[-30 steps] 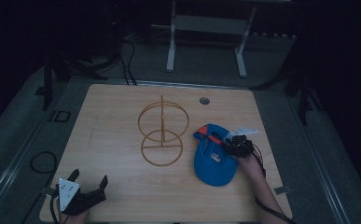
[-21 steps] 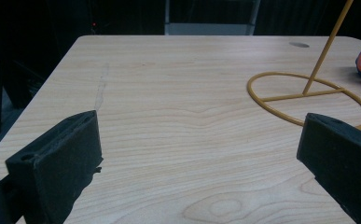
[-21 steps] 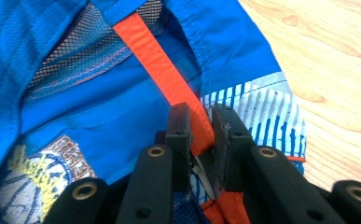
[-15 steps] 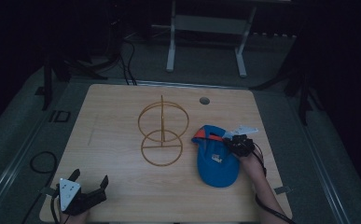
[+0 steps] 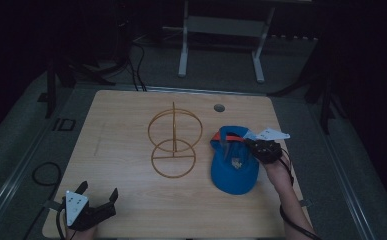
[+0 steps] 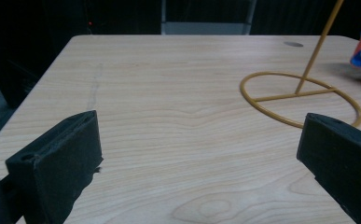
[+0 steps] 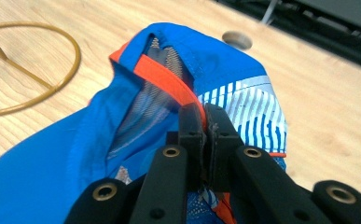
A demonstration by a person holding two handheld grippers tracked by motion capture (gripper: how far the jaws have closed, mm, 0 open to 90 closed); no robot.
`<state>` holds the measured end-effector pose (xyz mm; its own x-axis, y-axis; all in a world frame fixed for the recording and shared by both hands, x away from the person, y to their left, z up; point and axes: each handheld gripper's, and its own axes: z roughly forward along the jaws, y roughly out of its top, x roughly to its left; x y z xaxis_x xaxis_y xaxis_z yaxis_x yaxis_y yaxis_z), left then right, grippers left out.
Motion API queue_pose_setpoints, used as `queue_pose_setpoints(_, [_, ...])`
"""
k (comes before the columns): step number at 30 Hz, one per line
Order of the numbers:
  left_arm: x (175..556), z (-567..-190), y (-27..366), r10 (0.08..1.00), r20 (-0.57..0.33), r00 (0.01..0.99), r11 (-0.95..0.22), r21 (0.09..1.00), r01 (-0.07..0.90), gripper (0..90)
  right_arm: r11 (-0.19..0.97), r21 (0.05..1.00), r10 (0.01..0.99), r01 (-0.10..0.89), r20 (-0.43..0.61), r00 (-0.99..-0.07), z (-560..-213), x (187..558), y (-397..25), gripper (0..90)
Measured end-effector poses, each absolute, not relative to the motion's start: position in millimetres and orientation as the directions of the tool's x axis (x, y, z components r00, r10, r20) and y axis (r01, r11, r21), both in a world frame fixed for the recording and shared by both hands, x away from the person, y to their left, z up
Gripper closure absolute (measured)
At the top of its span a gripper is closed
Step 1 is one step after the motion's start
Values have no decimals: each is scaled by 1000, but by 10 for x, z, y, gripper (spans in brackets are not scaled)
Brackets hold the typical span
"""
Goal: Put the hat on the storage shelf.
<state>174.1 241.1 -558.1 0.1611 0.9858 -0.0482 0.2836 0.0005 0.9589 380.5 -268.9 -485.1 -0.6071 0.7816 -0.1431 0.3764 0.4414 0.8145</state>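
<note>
The tabletop [image 6: 178, 121] is pale, matt wood-grain. The stand [image 5: 174, 145] looks like thin yellow-painted metal wire. The cap [image 7: 75, 154] is blue cloth with grey mesh lining.

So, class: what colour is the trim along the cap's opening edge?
Orange, against the blue cap; the right gripper view shows the trim best.

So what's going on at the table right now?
A person is working with two handheld grippers. The right gripper is shut on the orange-edged rim of a blue cap, which lies beside a gold wire stand on the wooden table. The left gripper sits open near the table's front left corner, holding nothing.
</note>
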Motion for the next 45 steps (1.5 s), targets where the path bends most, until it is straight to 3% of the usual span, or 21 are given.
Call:
queue_pose_setpoints(10, [1730,-5500,2218,972,-44,232,-26,957,289,2,440,860,775,258,-218,-594,-4325,3569,-2693,867])
queue_pose_setpoints(21, [1741,-5303,1952,945,-85,317,-22,947,321,2,451,876,757,172,-273,-593,-4019,3253,-2760,868])
queue_pose_setpoints(43, [1915,-4855,1279,845,-60,531,-116,949,292,2,439,896,715,71,-301,-631,-3951,2522,-2772,867])
queue_pose_setpoints(45, [1948,-4804,1083,812,-55,581,-143,946,290,2,438,897,709,63,-302,-637,-3969,2470,-2742,867])
